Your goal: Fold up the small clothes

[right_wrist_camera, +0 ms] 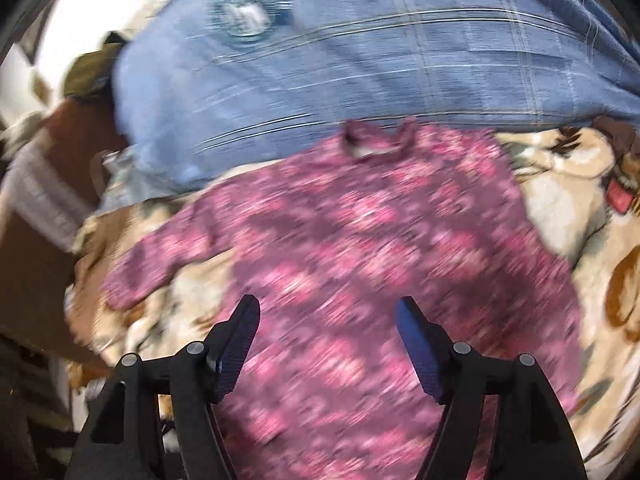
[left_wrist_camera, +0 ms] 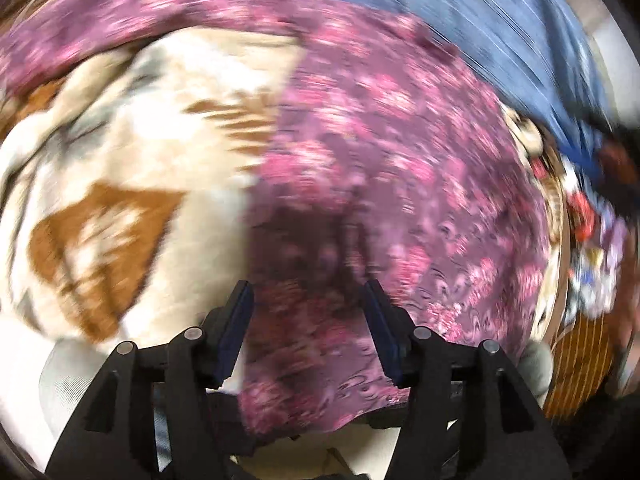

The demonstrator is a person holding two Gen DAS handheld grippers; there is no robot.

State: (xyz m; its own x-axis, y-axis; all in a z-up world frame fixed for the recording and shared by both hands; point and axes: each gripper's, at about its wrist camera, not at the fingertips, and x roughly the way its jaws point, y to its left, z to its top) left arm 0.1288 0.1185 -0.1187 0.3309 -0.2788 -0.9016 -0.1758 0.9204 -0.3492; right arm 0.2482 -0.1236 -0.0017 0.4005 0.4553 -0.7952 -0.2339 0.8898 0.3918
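Note:
A small purple top with pink flowers [right_wrist_camera: 360,240] lies spread flat on a cream and brown blanket [right_wrist_camera: 568,200], neck opening at the far end, one sleeve out to the left. It also fills the left wrist view [left_wrist_camera: 380,168]. My left gripper [left_wrist_camera: 308,292] is open and empty, hovering over the top's near left edge. My right gripper [right_wrist_camera: 328,308] is open and empty above the lower middle of the top. Both views are blurred by motion.
A blue checked pillow [right_wrist_camera: 360,72] lies beyond the top and also shows in the left wrist view [left_wrist_camera: 500,12]. The blanket [left_wrist_camera: 120,184] lies left of the top. A pile of patterned clothes [left_wrist_camera: 588,248] sits at the right edge. A brown surface [right_wrist_camera: 36,264] is at left.

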